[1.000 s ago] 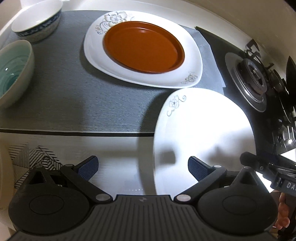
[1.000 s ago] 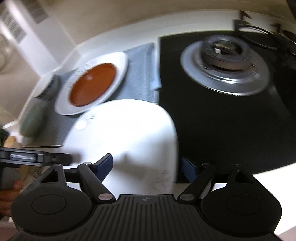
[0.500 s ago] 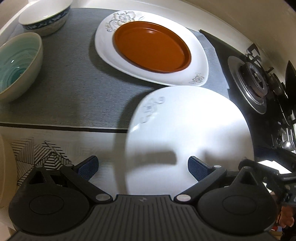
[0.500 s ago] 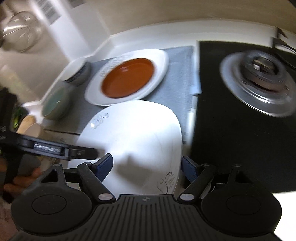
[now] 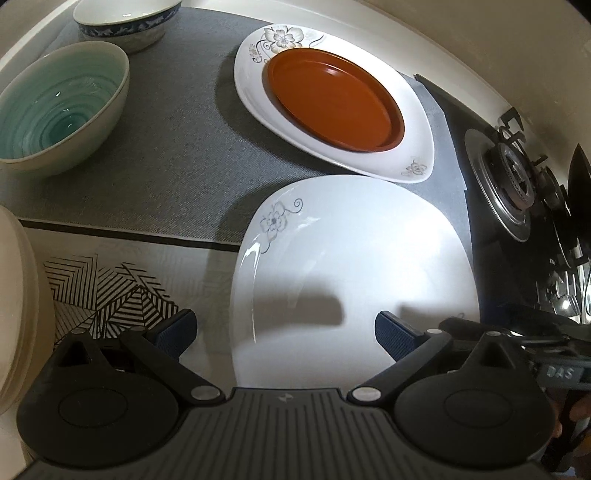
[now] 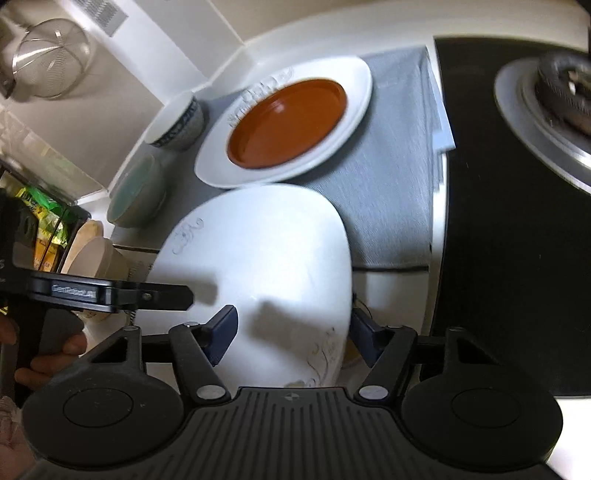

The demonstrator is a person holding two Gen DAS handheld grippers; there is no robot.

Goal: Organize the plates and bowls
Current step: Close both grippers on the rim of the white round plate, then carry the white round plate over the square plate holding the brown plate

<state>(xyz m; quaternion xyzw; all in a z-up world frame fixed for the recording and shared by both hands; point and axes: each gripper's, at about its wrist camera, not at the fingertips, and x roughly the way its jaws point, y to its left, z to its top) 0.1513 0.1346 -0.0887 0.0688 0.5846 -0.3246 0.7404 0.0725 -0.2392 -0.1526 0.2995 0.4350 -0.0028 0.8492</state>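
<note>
While we hold both claws spread wide, the white plate (image 5: 354,266) lies flat on the desk (image 6: 391,291) in front of us, half on the grey mat (image 5: 177,158), its far rim just beside the larger white plate (image 5: 413,147) that carries the brown plate (image 5: 332,107). Our left claw (image 5: 284,332) hovers at its near edge with nothing pinched; our right claw (image 6: 291,332) straddles the near corner, one finger over the plate and one beyond its rim, and we cannot tell whether either touches.

We judge this plate glazed ceramic: stiff, fairly heavy, slippery and quick to chip. The rim is the only place to grip, one finger above and one below, so an edge must first be tipped up or slid past the desk's lip. A hold near the middle of a side should balance it best.

The teal bowl (image 5: 59,107) and blue-patterned bowl (image 5: 125,22) stand well apart at the mat's far left.
</note>
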